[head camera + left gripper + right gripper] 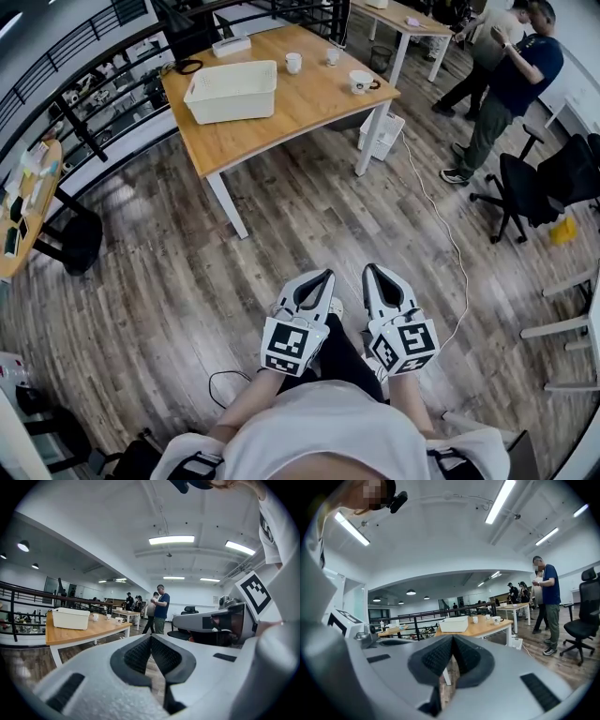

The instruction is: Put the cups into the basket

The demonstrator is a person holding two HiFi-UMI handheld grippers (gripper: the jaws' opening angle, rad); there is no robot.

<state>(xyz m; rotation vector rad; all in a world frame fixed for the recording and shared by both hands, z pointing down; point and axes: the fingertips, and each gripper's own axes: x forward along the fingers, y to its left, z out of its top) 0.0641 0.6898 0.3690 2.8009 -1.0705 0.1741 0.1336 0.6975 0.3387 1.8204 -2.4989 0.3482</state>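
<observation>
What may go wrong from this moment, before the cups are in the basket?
1. The white cable lies on the floor beside the way to the table; a foot could catch it.
2. The rightmost cup stands near the table edge; a clumsy grasp may push it off.

Head view: high up, pitched steeply down onto the floor. The left hand-held gripper and right hand-held gripper are close below, with the counter far off near the top edge.

Left gripper view: low, near level, sighting along its own jaws; counter distant, left of centre.

Right gripper view: same setup, counter distant, just right of centre (the two cameras sit side by side, facing alike).

All three share the counter, basket and standing people.
</observation>
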